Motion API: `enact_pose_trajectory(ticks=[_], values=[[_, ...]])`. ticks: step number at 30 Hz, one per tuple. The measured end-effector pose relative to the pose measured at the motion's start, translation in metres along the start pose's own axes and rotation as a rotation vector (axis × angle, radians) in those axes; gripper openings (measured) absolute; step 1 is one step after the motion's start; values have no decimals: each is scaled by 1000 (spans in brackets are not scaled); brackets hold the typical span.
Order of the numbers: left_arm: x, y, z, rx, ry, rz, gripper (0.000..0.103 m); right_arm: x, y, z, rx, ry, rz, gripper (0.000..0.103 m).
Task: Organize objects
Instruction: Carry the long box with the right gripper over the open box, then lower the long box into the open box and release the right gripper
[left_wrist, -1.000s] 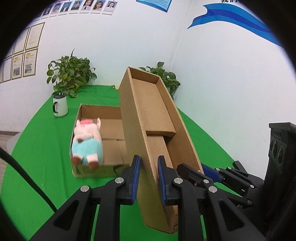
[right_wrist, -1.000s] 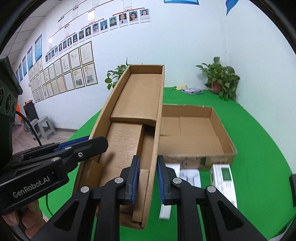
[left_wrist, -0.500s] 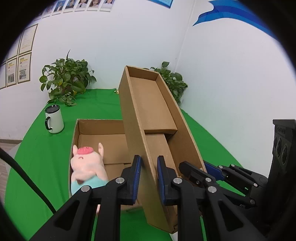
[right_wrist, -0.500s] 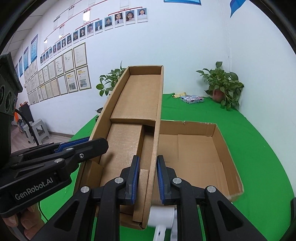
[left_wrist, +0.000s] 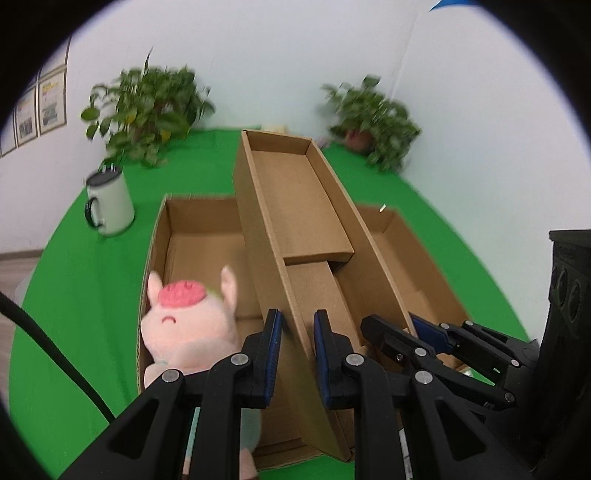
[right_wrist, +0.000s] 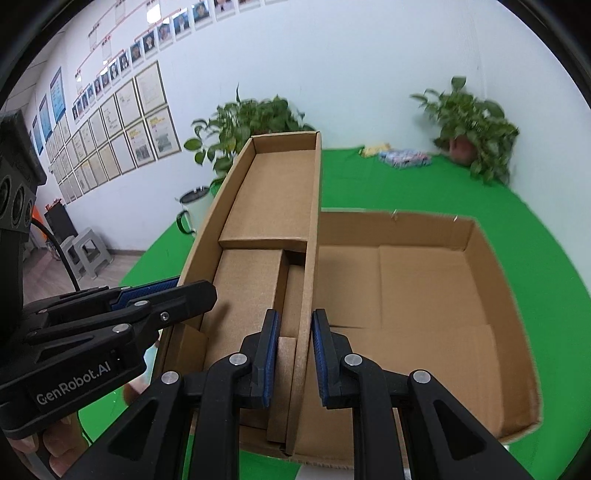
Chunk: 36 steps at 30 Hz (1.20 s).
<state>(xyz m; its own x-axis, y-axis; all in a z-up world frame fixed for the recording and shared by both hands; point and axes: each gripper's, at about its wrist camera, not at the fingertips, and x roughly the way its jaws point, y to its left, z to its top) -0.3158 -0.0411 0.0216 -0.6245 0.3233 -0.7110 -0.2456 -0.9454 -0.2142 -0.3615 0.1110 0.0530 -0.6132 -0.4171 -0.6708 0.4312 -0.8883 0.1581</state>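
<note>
So both tools are clamped on the narrow box (left_wrist: 295, 229): the left tool (left_wrist: 297, 354) pinches its left wall, the right tool (right_wrist: 293, 358) pinches its right wall. It hangs tilted over the big open box (right_wrist: 424, 295) on the green bench (left_wrist: 81, 295), near end low, far end sticking up.

What could go wrong, as I see it: each grip is only on a thin cardboard wall, so if the two hands drift apart or twist differently, a wall could bend or slip out and the box would drop crooked. There's also a pink plush pig (left_wrist: 192, 325) sitting at the near left of the big box, right beside the narrow box. Bringing it down there could squash or shove the pig.

Hard to tell: the pig's lower half is hidden behind the left tool, and the near edge of the big box is cut off. The plants at the far side are blurry, and so is a white mug (left_wrist: 109, 206) at the far left. I can't make out the small packets (right_wrist: 402, 158) far back.
</note>
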Motion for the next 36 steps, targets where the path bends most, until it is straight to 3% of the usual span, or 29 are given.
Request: enact_pose_trajectory(ticks=[7, 13, 23, 29, 30, 31, 32, 33, 34, 35, 36], values=[[51, 13, -19, -12, 152, 51, 16, 73, -23, -26, 52, 108, 11, 15], [57, 8, -25, 26, 171, 90, 16, 108, -27, -51, 102, 202, 23, 15], [14, 7, -30, 40, 105, 138, 16, 127, -4, -61, 46, 246, -7, 16], [-37, 11, -41, -1, -11, 114, 16, 99, 11, -64, 22, 213, -9, 21], [-50, 9, -46, 3, -46, 118, 17, 87, 13, -65, 9, 186, -20, 24], [-61, 6, -49, 6, -77, 125, 20, 69, 16, -65, -8, 134, -20, 35], [-69, 3, -52, 5, -105, 133, 29, 52, 18, -66, -18, 90, -12, 57], [-81, -1, -58, 2, -150, 141, 36, 35, 20, -67, -28, 49, -6, 70], [-90, -5, -63, 0, -184, 140, 51, 8, 23, -73, -43, -21, -1, 92], [-101, -10, -69, -1, -222, 139, 66, -10, 26, -79, -60, -69, -6, 99], [-112, -15, -76, 0, -268, 135, 72, -27, 31, -86, -81, -111, -20, 100]])
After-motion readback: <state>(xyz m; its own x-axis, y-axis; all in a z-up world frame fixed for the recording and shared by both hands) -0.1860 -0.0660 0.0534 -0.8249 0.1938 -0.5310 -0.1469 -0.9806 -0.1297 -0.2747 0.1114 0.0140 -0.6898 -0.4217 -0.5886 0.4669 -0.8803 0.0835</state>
